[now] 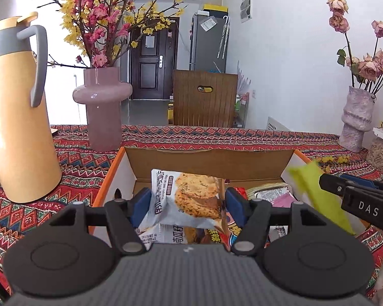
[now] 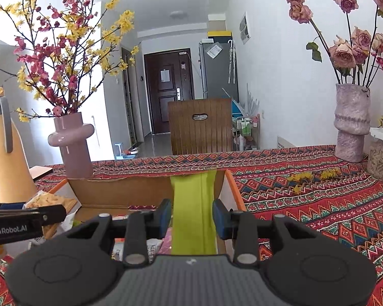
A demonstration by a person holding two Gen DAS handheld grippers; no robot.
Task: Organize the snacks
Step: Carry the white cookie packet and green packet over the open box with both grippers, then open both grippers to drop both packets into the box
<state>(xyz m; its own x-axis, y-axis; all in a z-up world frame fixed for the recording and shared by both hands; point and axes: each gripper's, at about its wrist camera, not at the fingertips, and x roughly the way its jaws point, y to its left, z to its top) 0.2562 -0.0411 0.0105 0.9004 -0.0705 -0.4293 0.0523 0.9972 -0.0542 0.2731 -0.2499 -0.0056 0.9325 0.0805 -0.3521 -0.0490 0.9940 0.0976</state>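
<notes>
Left wrist view showed the grey cookie packet printed with oat biscuits (image 1: 189, 199) between the blue pads of the left gripper (image 1: 189, 204), whose jaws stood wide and flanked it; whether they pressed it could not be told. It hung above the open cardboard box with orange edging (image 1: 206, 158), over other snack packets (image 1: 270, 193) heaped inside, apparently so it would drop among them. At right, the right gripper (image 2: 192, 219) had its jaws clamped on a flat lime-green wrapper (image 2: 192, 204), held upright over the box's right end, likely for the same reason. Around the box lay the patterned red table (image 2: 319, 199), with a tall yellow jug (image 1: 15, 117) at far left.
</notes>
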